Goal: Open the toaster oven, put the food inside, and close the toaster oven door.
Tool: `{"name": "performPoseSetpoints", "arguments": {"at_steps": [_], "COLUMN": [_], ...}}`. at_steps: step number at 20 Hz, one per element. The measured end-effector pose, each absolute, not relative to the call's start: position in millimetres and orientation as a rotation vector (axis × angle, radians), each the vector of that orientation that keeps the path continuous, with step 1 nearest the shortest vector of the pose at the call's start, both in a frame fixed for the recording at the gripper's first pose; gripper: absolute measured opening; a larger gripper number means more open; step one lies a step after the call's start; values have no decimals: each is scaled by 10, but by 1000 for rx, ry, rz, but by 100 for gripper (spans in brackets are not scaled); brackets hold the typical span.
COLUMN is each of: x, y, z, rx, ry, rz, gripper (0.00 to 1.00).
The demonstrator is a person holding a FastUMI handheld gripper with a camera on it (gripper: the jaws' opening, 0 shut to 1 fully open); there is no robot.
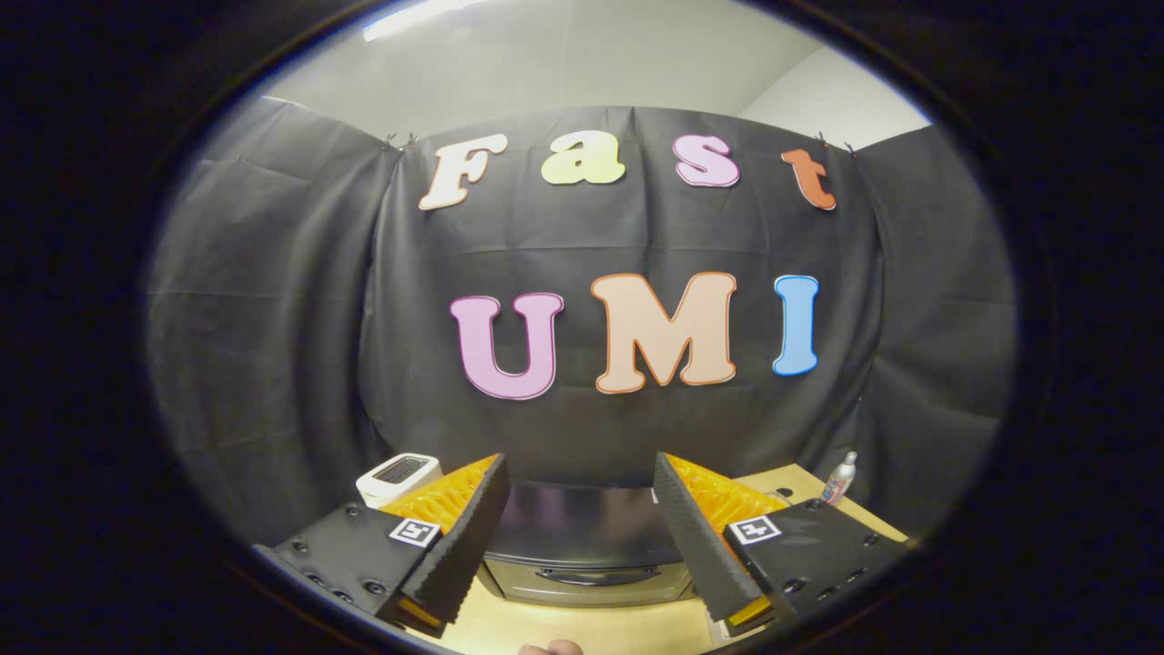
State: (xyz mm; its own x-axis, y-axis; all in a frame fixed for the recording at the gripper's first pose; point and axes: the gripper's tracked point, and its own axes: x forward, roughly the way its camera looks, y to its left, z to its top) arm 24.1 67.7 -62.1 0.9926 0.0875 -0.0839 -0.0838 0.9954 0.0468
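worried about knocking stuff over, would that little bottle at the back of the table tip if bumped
Probably: the bottle stands upright, tall and slim, near the table edge, so a nudge could topple it. It looks small, likely light. The open claw faces the toaster oven, apart from it.

Fisheye camera riding on the gripper, looking forward along its two spread fingers, raised slightly above the wooden table, facing the toaster oven close ahead, black booth wall beyond

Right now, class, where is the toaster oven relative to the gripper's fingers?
In the gripper view, the toaster oven sits on the wooden table just ahead of the open fingers, framed in the gap between them, door closed, with a white toaster to its left.
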Motion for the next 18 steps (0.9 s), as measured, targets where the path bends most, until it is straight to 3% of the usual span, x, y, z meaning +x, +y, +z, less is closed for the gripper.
{"name": "performPoseSetpoints", "arguments": {"at_steps": [18], "x": [846], "y": [602], "z": [-2836], "rx": [-15], "ry": [385], "rz": [-16], "gripper": [100]}}
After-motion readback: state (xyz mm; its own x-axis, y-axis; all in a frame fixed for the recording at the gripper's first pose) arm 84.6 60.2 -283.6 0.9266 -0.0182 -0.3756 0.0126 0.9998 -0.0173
